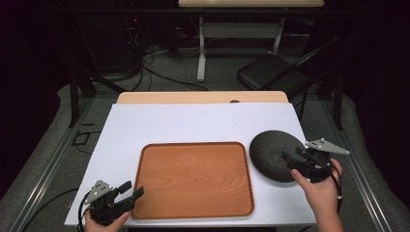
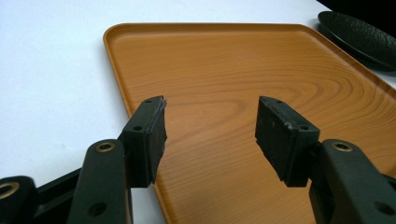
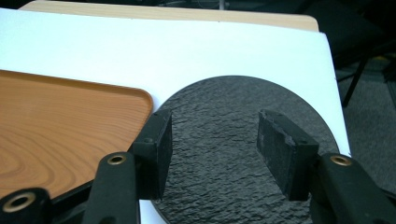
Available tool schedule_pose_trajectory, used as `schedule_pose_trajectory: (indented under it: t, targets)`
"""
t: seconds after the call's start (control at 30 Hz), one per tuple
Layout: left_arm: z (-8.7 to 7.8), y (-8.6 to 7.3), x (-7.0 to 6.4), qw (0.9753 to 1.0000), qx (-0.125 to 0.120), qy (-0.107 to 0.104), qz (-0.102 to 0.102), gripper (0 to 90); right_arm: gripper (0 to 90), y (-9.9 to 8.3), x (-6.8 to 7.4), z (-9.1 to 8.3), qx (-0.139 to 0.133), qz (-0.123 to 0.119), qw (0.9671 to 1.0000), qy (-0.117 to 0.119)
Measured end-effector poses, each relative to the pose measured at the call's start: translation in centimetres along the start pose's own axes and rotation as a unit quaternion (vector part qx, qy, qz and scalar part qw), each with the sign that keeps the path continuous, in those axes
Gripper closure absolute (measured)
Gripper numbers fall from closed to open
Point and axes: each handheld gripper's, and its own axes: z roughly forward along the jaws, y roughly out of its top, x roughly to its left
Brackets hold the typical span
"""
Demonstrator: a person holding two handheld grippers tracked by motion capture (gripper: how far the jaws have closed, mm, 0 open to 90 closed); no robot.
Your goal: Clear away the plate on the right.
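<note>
The right claw [image 1: 288,159] is held wide open over the near edge of the black plate [image 1: 274,155], nothing gripped. The rim should be taken squarely between the jaws, one below it, before any lift; a shallow bite is judged likely to slip. The left claw [image 1: 131,190] hangs open and empty over the wooden tray [image 1: 193,180]. The plate is round, dark, rough-textured and shallow, lying on the white tabletop [image 1: 193,123] just beside the tray's right edge.
</note>
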Motion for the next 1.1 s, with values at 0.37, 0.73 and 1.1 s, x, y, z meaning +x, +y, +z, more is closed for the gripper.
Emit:
schedule_pose_trajectory:
  t: [0.37,0.73,1.1]
  targets:
    - [0.2,0.0,0.0,1.0000,0.002,-0.001,-0.001,43.2,45.1,-1.5,-4.3,0.9,0.018,0.074,0.9969,-0.018]
    - [0.2,0.0,0.2,0.9999,0.003,0.001,-0.011,43.2,48.0,-1.1,-8.0,2.6,0.055,0.100,0.9932,-0.023]
    - [0.3,0.0,0.3,0.9999,0.006,0.000,-0.013,43.4,55.8,-0.4,-11.2,4.6,0.083,0.127,0.9884,-0.008]
